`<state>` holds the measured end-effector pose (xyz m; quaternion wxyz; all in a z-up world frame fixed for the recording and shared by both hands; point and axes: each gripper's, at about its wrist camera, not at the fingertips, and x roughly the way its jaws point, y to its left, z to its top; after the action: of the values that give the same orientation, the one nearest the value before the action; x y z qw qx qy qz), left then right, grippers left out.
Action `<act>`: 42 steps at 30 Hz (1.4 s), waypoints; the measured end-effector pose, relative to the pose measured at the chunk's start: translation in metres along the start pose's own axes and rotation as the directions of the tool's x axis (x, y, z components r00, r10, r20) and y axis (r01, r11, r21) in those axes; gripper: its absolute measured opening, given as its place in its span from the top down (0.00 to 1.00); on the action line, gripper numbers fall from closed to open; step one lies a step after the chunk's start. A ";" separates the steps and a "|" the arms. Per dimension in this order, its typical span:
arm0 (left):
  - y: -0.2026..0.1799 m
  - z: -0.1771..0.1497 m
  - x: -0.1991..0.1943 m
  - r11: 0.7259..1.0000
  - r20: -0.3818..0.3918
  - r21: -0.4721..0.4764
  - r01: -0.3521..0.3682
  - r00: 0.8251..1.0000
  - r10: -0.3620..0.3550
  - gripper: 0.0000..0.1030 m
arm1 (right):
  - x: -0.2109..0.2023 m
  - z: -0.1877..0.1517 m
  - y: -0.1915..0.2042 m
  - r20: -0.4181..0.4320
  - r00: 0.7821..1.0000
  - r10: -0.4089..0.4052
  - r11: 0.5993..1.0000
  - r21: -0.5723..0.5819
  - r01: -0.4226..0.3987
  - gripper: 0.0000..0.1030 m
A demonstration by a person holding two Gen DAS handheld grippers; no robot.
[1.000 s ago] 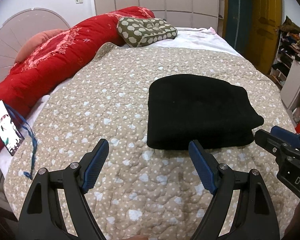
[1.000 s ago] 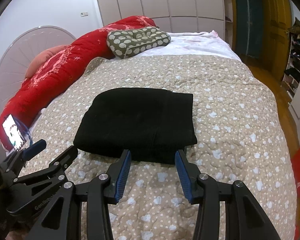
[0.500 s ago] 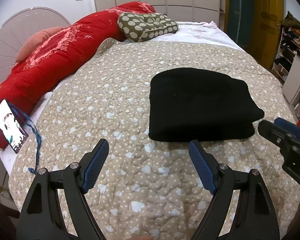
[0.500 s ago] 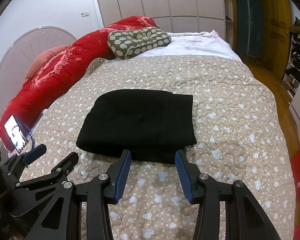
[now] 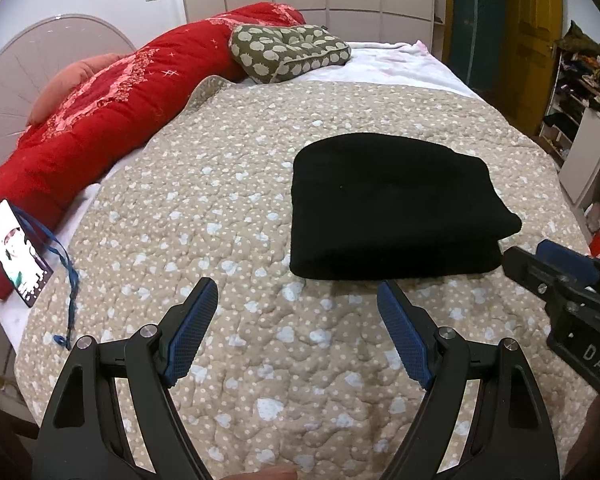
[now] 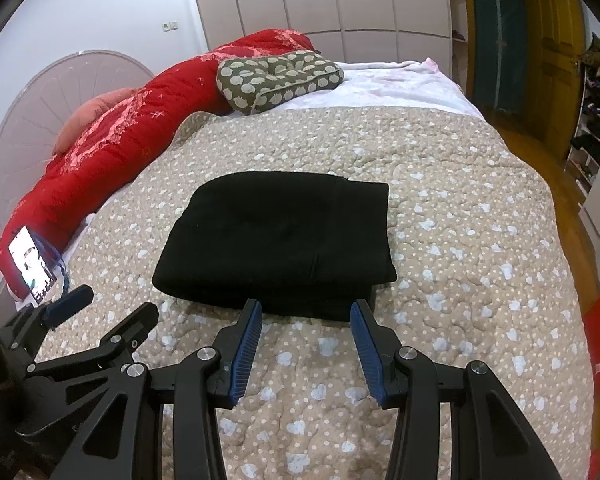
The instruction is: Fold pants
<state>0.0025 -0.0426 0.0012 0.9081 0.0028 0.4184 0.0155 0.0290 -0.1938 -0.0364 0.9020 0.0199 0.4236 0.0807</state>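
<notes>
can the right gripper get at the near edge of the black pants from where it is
Probably yes: the right gripper is open and empty, just short of the folded black pants, with only bare quilt between.

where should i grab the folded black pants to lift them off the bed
Grip the near edge of the pants, where the stacked layers show as a thick lip. Come in low from the near side with the right hand-held gripper, one finger sliding under the stack on the quilt, so all layers stay together.
</notes>
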 end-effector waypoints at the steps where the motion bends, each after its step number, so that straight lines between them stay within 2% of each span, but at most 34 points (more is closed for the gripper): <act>1: 0.000 0.000 0.000 1.000 0.002 -0.002 0.004 1.000 -0.004 0.20 | 0.001 0.000 0.000 -0.002 1.000 -0.001 1.000 -0.001 0.001 0.57; 42: 0.002 -0.002 0.008 0.999 -0.014 -0.022 0.030 0.999 -0.031 0.20 | 0.008 -0.003 0.000 -0.022 1.000 0.004 1.000 -0.003 -0.004 0.57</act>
<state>0.0063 -0.0402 -0.0065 0.9051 -0.0134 0.4249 0.0061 0.0316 -0.1928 -0.0444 0.8971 0.0184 0.4335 0.0834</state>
